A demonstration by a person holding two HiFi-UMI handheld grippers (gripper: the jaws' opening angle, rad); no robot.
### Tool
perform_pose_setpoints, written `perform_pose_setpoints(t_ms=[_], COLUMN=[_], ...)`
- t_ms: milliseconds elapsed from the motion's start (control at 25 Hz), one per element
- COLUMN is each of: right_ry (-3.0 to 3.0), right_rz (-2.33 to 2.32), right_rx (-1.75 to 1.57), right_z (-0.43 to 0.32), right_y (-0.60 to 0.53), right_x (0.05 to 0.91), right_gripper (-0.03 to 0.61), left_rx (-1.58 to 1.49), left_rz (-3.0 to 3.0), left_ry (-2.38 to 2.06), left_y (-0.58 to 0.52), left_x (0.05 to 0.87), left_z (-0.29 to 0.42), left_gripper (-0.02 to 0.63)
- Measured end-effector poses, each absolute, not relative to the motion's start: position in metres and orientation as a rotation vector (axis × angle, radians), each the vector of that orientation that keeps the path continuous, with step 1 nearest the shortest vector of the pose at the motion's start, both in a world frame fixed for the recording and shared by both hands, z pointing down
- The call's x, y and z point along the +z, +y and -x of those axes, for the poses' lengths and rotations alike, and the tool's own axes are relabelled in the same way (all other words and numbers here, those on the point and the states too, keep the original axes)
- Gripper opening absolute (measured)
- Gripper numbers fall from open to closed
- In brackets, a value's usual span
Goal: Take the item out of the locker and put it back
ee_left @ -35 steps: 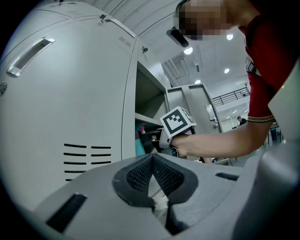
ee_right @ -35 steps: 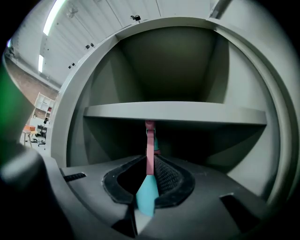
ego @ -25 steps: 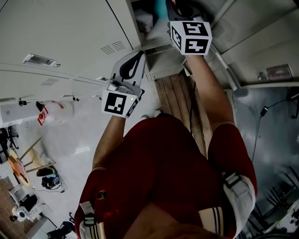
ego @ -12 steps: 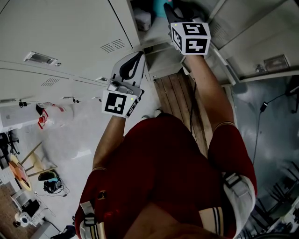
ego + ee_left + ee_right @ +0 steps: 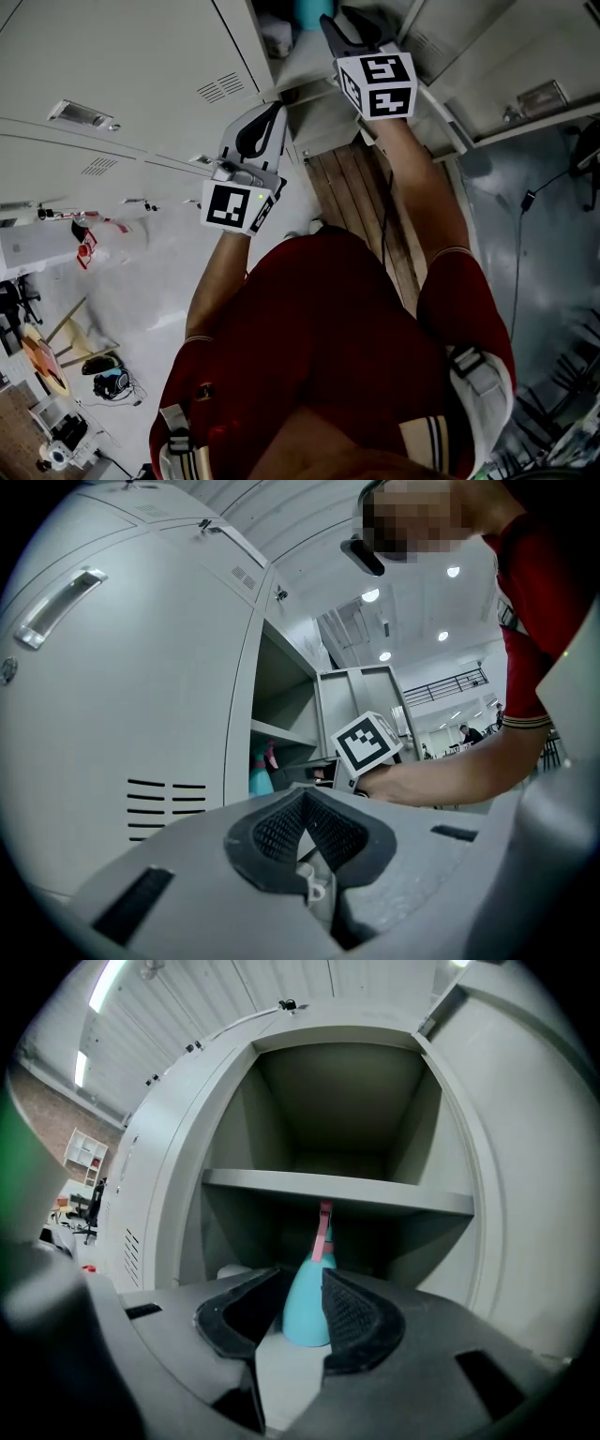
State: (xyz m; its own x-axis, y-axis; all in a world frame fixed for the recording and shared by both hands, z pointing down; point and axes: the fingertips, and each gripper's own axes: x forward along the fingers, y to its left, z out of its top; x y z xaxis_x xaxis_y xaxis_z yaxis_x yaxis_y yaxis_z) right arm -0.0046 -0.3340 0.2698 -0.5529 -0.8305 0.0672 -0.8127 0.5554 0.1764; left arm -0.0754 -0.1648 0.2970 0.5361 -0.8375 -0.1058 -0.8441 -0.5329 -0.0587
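Observation:
A teal bottle with a pink top stands upright inside the open locker, under its shelf. My right gripper points level at it, and its jaws have just been opening. The bottle's base shows between the pads; the right pad is close beside it and the left pad stands clear. In the head view the right gripper is at the locker mouth with the bottle just beyond. My left gripper is shut and empty, hovering beside the neighbouring closed locker door.
The open locker door stands to the right of the compartment. A wooden bench runs below the lockers in front of the person. Closed grey lockers fill the left. A small white object lies at the locker's left.
The right gripper has eased a little back from the locker, and more of the teal bottle now shows beyond it. The left gripper has stayed put.

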Motion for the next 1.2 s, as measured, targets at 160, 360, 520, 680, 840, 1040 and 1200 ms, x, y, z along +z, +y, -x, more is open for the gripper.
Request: perform_pose_setpoints(t_ms=[160, 360, 520, 680, 840, 1040, 1200], right_ry=[-2.686, -2.730, -2.745, -2.764, -2.775, -2.769, -2.772], right_rz=[-1.377, -1.349, -1.330, -1.333, -1.341, -1.327, -1.323], right_rx=[-0.205, -0.210, -0.234, -0.231, -0.219, -0.227, -0.221], right_z=[0.005, 0.006, 0.007, 0.008, 0.011, 0.020, 0.024], right_y=[-0.313, -0.282, -0.257, -0.232, -0.212, -0.195, -0.185], right_x=[0.264, 0.261, 0.261, 0.263, 0.263, 0.266, 0.268], right_gripper=[0.133, 0.130, 0.120, 0.103, 0.086, 0.078, 0.067], left_rx=[0.112, 0.130, 0.154, 0.179, 0.205, 0.230, 0.239], left_rz=[2.667, 2.672, 2.674, 2.668, 2.676, 2.669, 2.657], left_ry=[1.452, 1.443, 1.441, 1.444, 1.450, 1.465, 1.454], left_y=[-0.159, -0.152, -0.147, -0.142, -0.138, -0.137, -0.134], left_x=[0.295, 0.293, 0.290, 0.286, 0.280, 0.272, 0.264], left_z=[0.075, 0.077, 0.079, 0.085, 0.092, 0.103, 0.106], left_gripper=[0.006, 0.006, 0.006, 0.006, 0.006, 0.006, 0.006])
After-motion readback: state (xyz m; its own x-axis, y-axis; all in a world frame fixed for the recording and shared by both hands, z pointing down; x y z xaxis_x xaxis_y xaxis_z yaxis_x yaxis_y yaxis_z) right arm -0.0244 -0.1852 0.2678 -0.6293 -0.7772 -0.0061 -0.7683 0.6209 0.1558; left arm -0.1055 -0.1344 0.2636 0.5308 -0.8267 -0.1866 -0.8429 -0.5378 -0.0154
